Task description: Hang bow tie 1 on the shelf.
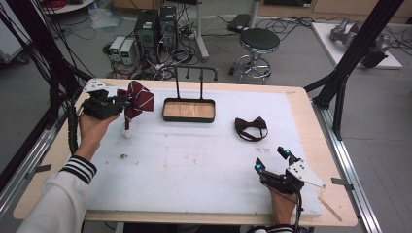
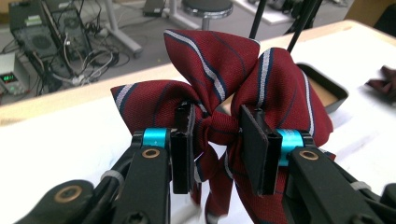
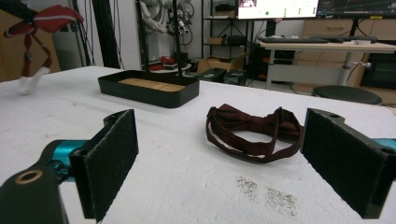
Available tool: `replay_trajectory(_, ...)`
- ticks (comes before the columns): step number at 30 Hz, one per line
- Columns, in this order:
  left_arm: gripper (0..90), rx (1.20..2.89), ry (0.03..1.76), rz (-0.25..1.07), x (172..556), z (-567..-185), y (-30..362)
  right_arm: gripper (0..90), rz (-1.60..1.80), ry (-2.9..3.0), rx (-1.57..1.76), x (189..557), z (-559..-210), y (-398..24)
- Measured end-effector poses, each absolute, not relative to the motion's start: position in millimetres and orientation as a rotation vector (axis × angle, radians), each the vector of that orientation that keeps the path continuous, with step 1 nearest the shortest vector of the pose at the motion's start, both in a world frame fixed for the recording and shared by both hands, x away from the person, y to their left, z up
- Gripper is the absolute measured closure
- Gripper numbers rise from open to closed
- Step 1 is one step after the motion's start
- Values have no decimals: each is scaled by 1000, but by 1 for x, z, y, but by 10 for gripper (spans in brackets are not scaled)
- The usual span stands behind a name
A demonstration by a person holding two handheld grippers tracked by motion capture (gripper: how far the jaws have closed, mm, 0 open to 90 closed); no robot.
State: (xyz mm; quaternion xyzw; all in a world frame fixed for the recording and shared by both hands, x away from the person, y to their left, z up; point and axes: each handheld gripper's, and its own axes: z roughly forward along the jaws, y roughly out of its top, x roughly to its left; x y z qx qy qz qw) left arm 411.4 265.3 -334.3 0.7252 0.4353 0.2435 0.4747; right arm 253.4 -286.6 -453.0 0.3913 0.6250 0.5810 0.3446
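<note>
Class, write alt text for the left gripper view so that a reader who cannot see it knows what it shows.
Two black jaws of the left gripper pinch the centre knot of a dark red striped bow tie, its loops fanning out above them. Behind it lie the white table and a black tray with a wooden base.

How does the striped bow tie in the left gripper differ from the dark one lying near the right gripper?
The striped bow tie is bright red with pale and navy stripes; the dark bow tie is plain maroon. The striped one is held off the table, pinched at its knot by the left gripper; the dark one lies flat on the white mat, ahead of the open right gripper. Both have straps.
</note>
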Motion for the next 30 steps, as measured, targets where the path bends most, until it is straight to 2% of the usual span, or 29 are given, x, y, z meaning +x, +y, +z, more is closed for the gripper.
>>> replay_trajectory(20,662,1735,935,578,426,-284,211,104,1518,1615,1007,253,-453,-288)
replay_trajectory(30,662,1743,900,579,432,-271,194,104,1520,1614,1009,252,-453,-287)
